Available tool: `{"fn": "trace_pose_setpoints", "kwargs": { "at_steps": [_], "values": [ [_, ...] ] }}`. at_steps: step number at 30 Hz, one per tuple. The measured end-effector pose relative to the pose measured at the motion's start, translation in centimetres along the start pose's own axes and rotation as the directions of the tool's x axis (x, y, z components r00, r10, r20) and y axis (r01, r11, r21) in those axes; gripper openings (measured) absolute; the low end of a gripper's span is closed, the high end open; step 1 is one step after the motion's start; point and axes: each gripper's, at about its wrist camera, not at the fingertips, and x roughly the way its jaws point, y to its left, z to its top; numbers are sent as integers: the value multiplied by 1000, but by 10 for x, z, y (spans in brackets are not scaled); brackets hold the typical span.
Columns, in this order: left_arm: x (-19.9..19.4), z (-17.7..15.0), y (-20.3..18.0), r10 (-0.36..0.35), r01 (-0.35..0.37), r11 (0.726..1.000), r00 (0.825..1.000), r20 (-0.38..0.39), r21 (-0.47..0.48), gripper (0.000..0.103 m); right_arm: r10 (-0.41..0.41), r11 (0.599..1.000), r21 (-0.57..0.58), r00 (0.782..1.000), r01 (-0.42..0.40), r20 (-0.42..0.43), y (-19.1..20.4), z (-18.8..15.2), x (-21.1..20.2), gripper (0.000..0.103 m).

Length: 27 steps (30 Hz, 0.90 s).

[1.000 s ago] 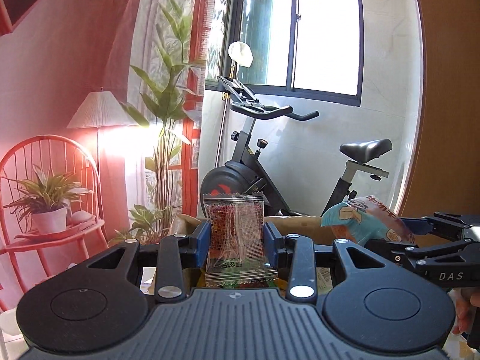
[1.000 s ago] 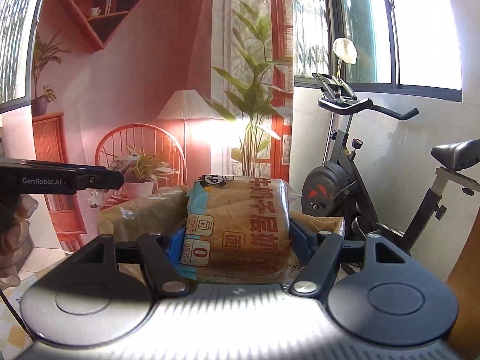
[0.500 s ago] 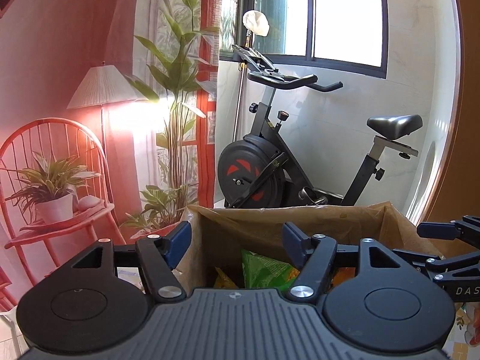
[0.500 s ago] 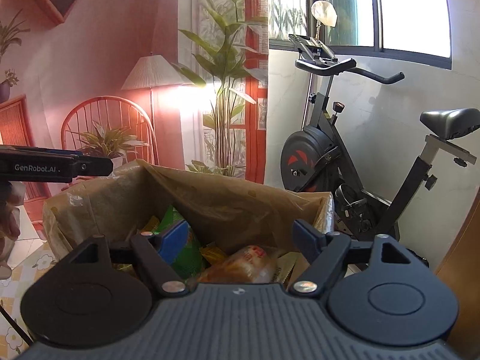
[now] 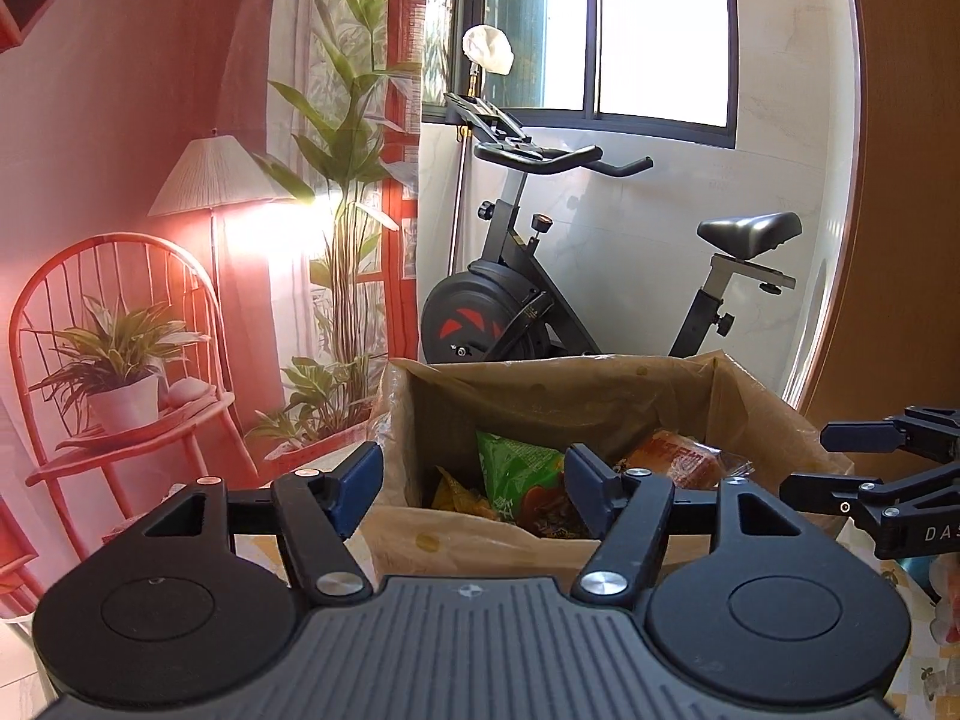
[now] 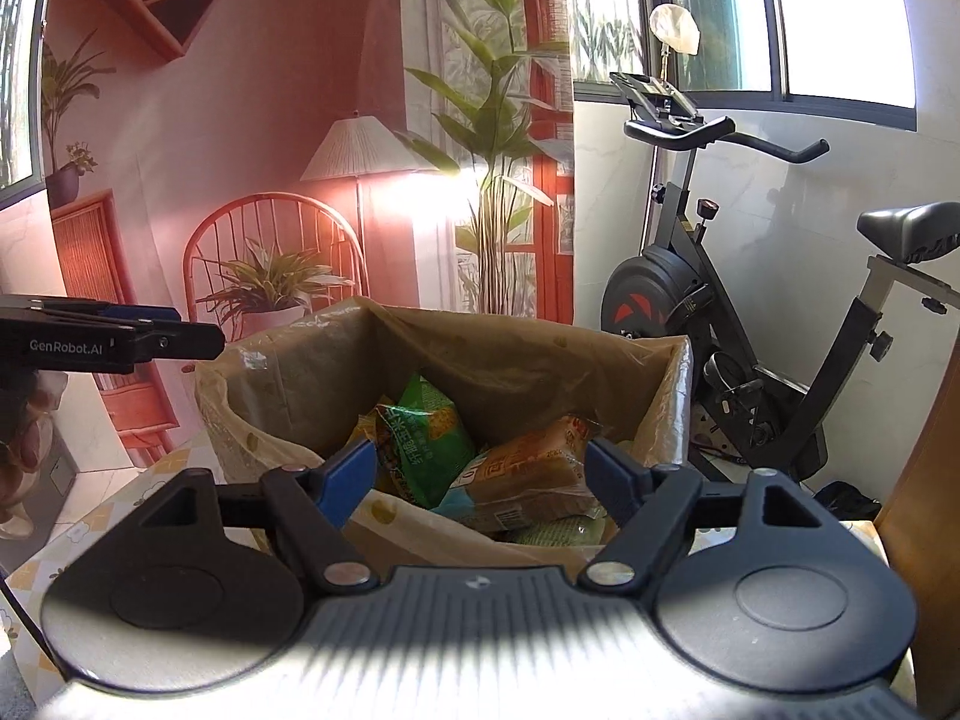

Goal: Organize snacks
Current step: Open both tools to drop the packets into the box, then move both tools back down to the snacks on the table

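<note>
Jaws of both the left gripper (image 5: 474, 489) and right gripper (image 6: 480, 474) stand apart, empty, above the box (image 6: 540, 360) holding snacks (image 6: 420, 438).

Both wrist views close above snack box (image 5: 600, 402) – sharing exercise bike (image 6: 720, 312)

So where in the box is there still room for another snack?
The box shows bare wall at the back and left, above the green bag. The front right is crowded with the bread pack.
</note>
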Motion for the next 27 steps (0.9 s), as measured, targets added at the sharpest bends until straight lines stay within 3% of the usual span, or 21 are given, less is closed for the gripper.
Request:
{"fn": "trace_pose_setpoints", "kwargs": {
  "at_steps": [11,21,27],
  "values": [
    [-44,-51,28,38,-41,998,997,-63,-53,69,75,997,23,997,-74,-25,26,-32,-22,79],
    [-59,-84,49,53,-65,992,992,-112,-109,68,126,991,59,989,-121,-83,50,-67,-18,79],
    [-60,-106,54,48,-66,991,988,-146,-121,68,114,993,56,985,-107,-132,64,-93,-13,79]
  ]
}}
